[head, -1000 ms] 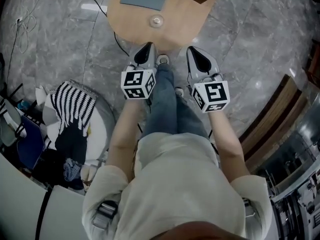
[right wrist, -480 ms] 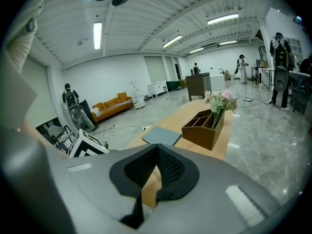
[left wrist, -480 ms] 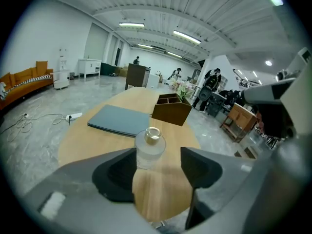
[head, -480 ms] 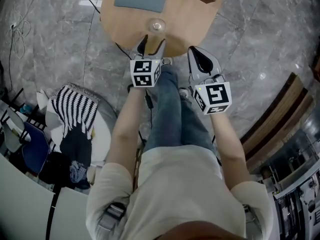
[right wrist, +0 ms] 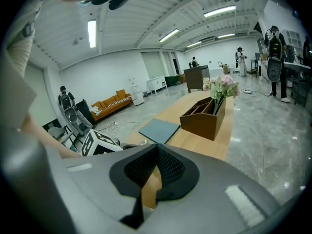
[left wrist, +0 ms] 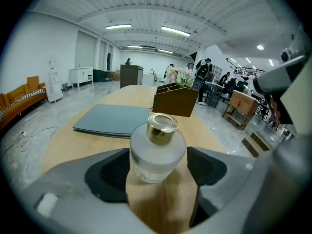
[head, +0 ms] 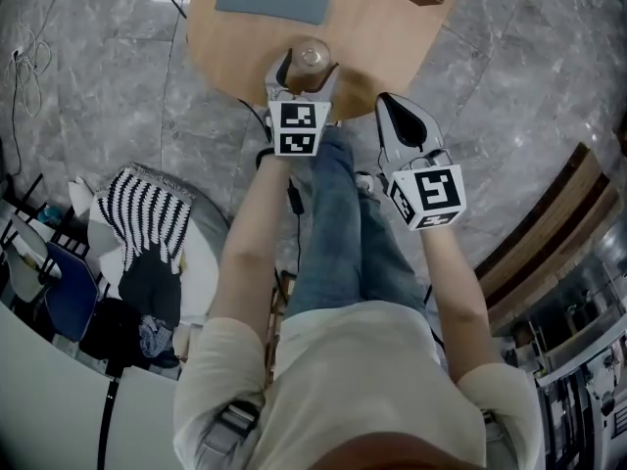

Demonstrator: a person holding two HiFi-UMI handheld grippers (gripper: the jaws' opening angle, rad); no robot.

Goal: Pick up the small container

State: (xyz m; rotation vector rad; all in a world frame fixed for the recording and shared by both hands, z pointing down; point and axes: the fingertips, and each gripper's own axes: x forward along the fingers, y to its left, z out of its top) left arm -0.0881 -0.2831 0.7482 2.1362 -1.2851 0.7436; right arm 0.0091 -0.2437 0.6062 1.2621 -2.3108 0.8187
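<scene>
The small container (left wrist: 157, 152) is a squat round bottle of frosted glass with a shiny gold collar (left wrist: 162, 126) at its neck and a pale label low on its side. It stands upright near the near edge of a smooth light wooden table (left wrist: 87, 140) with a rounded end.

The left gripper (head: 304, 67) reaches over that edge, its jaws opening wide. The bottle stands between the dark, ribbed pads (left wrist: 109, 172), and neither pad presses on it. The jaw shells are matte grey plastic.

The right gripper (head: 395, 111) hangs to the right, off the table and over the floor, beside the person's jeans (head: 338, 223). Its jaws are together at the tips and hold nothing.

Farther along the table lies a flat grey-blue folder (left wrist: 114, 119). To the right of it is a dark brown wooden organiser box (left wrist: 176, 100) with dividers, and pale pink flowers (left wrist: 179, 75) stand in it.

The floor (head: 118, 96) is polished grey marble in large slabs. A black-and-white striped cloth (head: 147, 213) lies heaped at the left.

The room is a large open hall with white walls, a ribbed white ceiling (left wrist: 156, 18) and strip lights. An orange sofa (right wrist: 109, 101) stands by the far wall.
</scene>
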